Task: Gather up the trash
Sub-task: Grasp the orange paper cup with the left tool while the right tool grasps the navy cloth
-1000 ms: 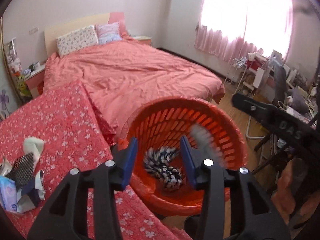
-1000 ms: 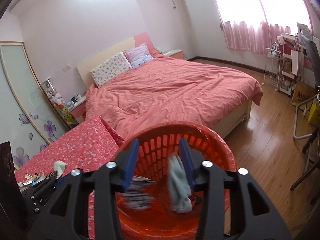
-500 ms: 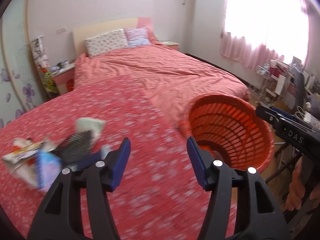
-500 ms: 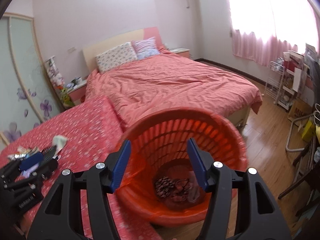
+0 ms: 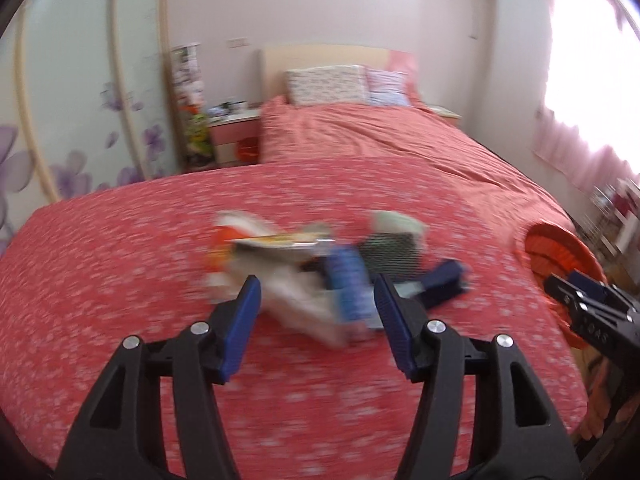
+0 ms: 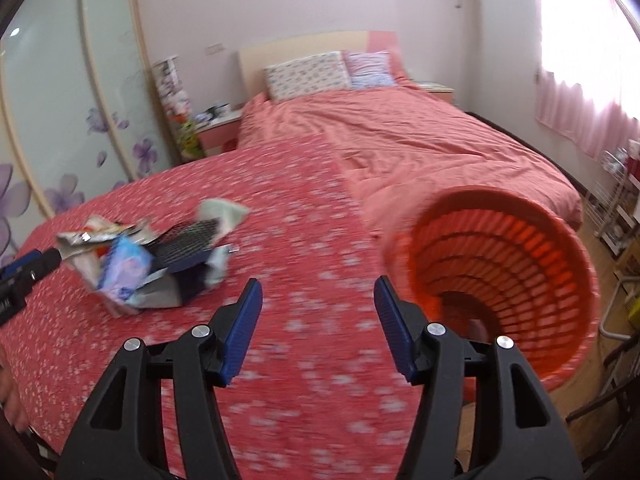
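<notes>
Slatted glossy plastic basket, matt floral cloth cover, crinkly wrappers

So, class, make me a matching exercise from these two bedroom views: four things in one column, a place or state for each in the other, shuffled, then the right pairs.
Things:
1. orange basket
2. trash pile
3. left gripper
4. pillows

Places or states:
A. at the headboard end of the bed
B. open, nothing between its fingers
C. heaped on the red floral cover
D. beside the floral cover's right edge

Pairs: 1-D, 2-C, 3-B, 4-A
</notes>
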### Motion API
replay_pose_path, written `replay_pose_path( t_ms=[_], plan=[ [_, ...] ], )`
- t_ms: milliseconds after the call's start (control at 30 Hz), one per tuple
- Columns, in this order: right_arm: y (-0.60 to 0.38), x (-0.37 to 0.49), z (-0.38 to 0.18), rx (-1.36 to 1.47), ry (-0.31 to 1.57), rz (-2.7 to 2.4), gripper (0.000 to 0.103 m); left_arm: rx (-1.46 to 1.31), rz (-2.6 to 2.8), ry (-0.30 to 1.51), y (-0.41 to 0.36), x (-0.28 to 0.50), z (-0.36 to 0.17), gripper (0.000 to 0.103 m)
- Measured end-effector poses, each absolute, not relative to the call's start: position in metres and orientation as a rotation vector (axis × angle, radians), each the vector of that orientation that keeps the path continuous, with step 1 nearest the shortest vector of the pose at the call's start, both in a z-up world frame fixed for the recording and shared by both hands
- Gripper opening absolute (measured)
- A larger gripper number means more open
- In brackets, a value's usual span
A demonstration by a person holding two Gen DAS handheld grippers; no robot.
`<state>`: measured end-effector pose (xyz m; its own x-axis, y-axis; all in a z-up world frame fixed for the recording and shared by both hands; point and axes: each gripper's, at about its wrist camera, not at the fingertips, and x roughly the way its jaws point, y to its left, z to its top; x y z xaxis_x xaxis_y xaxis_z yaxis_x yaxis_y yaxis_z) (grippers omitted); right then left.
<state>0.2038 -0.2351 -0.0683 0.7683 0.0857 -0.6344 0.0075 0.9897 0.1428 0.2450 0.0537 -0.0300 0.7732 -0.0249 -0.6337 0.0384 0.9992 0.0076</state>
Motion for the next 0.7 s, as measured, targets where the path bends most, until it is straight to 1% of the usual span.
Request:
replay_pose_path(
  t_ms=[200, 333, 500, 700],
  plan=[
    [-0.187, 0.223, -0.075, 0.123, 0.731, 0.117, 0.058, -0.034, 0.085, 0.692, 0.123, 0.248, -0.031, 0.058],
    [-0.169, 0.241, -0.089, 0.169, 0.8, 0.146, 0.059, -0.044, 0.116, 0.71, 0.145, 0.265, -0.038, 0.058],
    [-0.158, 0.263, -0.099, 0.235, 0.849, 0.145, 0.059, -0.069, 0.074, 0.748, 0.149, 0.294, -0.05, 0.058],
    [-0.15, 0.271, -0.097, 0.255, 0.841, 0.145, 0.059, -0.062, 0.015, 0.762, 0.132, 0.318, -0.063, 0.058]
  ],
)
